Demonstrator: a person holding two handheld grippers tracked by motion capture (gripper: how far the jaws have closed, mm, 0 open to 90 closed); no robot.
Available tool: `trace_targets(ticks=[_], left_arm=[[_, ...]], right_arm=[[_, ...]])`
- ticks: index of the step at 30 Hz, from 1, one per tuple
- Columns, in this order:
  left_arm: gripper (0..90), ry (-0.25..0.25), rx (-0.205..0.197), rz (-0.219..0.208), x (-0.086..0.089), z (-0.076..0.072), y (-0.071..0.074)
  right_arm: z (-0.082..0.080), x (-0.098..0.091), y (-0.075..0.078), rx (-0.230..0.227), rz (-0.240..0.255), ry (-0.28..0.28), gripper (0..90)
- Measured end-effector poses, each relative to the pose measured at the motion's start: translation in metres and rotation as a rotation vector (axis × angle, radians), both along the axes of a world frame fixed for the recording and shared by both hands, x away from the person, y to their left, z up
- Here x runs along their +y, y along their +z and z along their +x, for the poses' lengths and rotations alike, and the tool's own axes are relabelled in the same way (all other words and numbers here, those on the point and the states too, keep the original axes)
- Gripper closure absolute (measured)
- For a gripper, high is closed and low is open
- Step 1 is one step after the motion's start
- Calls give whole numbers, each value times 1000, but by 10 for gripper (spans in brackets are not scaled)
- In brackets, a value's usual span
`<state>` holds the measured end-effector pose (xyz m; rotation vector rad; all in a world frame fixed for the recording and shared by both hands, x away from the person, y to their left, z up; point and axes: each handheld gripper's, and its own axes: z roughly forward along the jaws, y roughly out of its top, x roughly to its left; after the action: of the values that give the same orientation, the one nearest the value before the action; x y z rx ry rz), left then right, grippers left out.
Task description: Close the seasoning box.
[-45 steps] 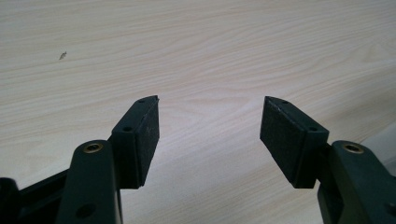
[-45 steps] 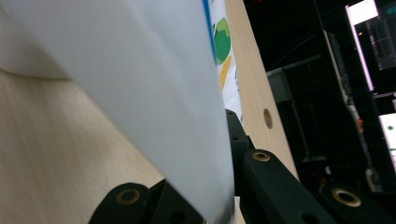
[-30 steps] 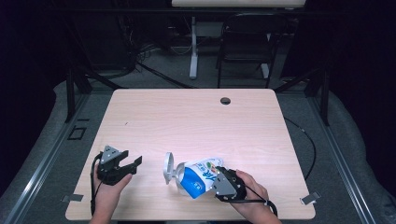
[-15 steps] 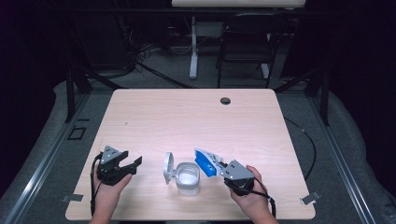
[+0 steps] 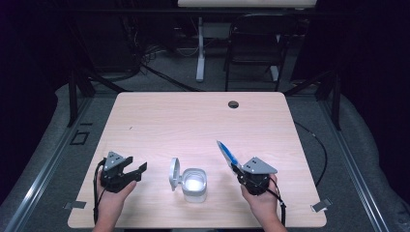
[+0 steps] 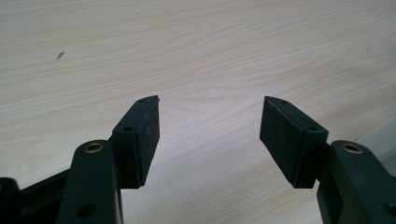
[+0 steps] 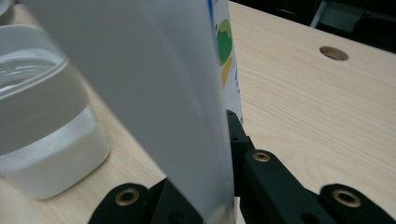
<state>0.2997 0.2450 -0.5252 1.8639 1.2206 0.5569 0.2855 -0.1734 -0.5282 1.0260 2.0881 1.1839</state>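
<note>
Right hand-held gripper [image 5: 235, 167] clamped on blue-white pouch [image 5: 226, 153], beside open container [image 5: 194, 184], left hand-held gripper [image 5: 138, 169] agape, empty

Pale wood-grain rectangular table [image 5: 203, 121] with rounded corners, small round cable hole [image 5: 233, 104] near its far edge. Grey carpeted floor [image 5: 348, 145] around it, dark metal rails [image 5: 43, 169] running along both sides, bits of silver tape [image 5: 321, 205] by the near corners. Behind, a black metal chair [image 5: 254, 53] and a white table leg [image 5: 200, 48], black cables [image 5: 145, 58] on the floor. Room dark, light falls on the tabletop.
</note>
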Motion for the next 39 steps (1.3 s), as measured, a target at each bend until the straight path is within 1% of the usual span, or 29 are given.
trace_targets(ticks=[2,3,4,5,7,15,18,21,23,24,25,26,29,34,35,39], left_arm=[[382,1,-1,0,0,0,0],[381,1,-1,0,0,0,0],[381,2,-1,-1,0,0,0],[381,-3,5,1,0,0,0],[382,-3,1,4,-1,0,0],[384,-8,1,4,-2,0,0],[383,-12,2,8,-2,-1,0],[384,-9,1,7,-2,-1,0],[384,-8,1,6,-2,-1,0],[384,-11,7,12,0,-1,1],[384,-4,0,5,0,-1,0],[384,-2,2,7,1,-2,0],[384,4,-1,1,2,-2,0],[384,4,5,8,3,-2,-1],[384,4,6,8,3,-2,-1],[384,4,0,4,3,-3,0]], right_arm=[[6,-4,-5,19,34,-31,900],[7,-5,-6,31,40,-35,899],[7,-5,-6,31,40,-35,899],[10,-7,-9,41,49,-52,900],[12,-8,-11,44,63,-59,899],[17,-10,-12,55,61,-77,898],[21,-11,-14,61,51,-81,898],[24,-12,-16,69,64,-90,898],[25,-13,-16,74,62,-90,898],[27,-13,-17,80,71,-92,898],[28,-12,-17,80,72,-94,898],[29,-12,-17,84,69,-90,898],[30,-12,-17,83,68,-92,898],[33,-12,-18,88,82,-93,898],[34,-12,-18,92,76,-96,898],[36,-11,-19,93,84,-98,898]])
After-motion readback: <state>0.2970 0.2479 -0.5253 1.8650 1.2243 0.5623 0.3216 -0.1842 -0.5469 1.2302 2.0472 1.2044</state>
